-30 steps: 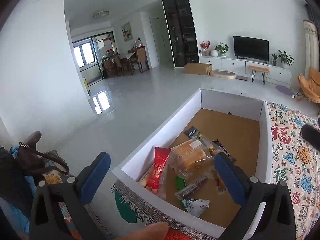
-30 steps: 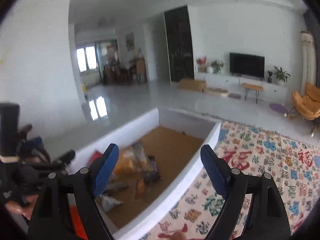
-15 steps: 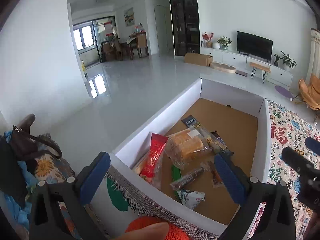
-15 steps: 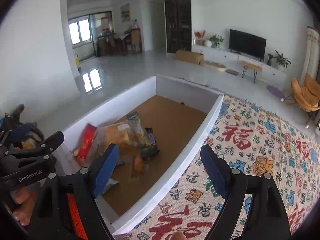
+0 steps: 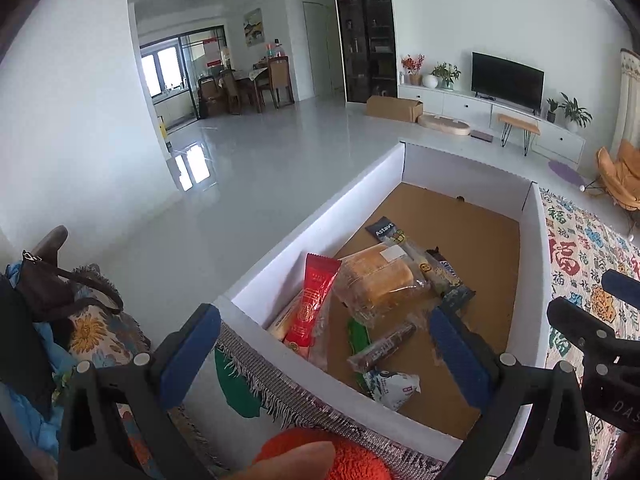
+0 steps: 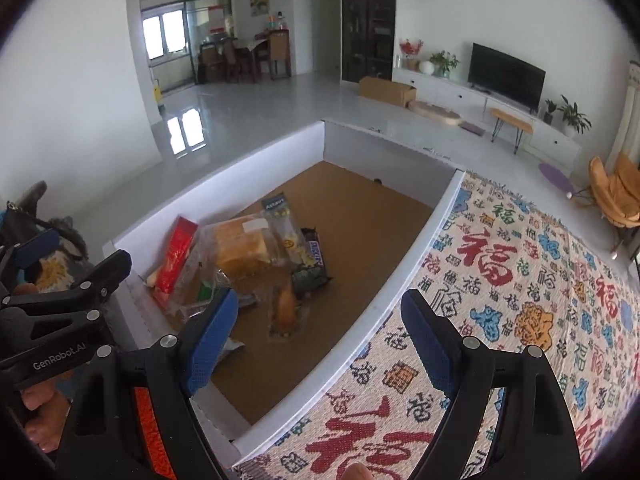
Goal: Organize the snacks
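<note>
White box [image 5: 304, 240]: a shallow cardboard tray with a brown floor, set beside a patterned woven cloth [image 6: 520, 280].
Snacks: a red sachet [image 5: 316, 300], wrapped bread [image 5: 376, 280], a chocolate bar [image 6: 314, 254] and small packets are heaped at the near left corner.
Change: over the last second both cameras have been tilted lower and brought nearer; nothing in the box has been shifted.
Left gripper [image 5: 324, 356]: fingers spread wide, empty, held above the near wall.
Right gripper [image 6: 320, 340]: fingers wide apart, empty, over the right wall.
Room: the far half of the box floor is bare; low walls stand on every side.
</note>
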`<state>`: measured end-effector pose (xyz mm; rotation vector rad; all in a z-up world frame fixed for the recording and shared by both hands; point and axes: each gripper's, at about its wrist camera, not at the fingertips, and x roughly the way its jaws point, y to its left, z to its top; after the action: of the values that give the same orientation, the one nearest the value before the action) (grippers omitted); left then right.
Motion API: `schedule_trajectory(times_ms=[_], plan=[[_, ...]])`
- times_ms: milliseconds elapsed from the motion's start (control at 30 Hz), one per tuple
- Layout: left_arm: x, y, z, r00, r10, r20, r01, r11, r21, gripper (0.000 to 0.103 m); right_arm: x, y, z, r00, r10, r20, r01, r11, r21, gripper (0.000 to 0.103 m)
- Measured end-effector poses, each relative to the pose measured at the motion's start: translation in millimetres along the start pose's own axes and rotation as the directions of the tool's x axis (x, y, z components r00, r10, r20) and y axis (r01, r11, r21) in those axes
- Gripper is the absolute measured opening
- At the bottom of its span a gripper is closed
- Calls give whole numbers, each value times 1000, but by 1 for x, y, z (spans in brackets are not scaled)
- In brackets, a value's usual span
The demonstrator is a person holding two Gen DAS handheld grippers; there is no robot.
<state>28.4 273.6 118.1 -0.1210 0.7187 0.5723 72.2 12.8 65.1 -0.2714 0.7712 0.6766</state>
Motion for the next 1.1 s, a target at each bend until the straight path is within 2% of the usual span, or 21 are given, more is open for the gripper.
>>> schedule_trajectory(times_ms=[600, 1100], plan=[[17, 10, -4, 999, 21, -25, -21, 1000, -5, 103, 22, 16, 4, 999, -11, -47, 9, 999, -36, 86], [17, 5, -5, 999, 26, -22, -26, 1000, 13, 103, 25, 12, 5, 998, -24, -56, 23, 999, -27, 86]])
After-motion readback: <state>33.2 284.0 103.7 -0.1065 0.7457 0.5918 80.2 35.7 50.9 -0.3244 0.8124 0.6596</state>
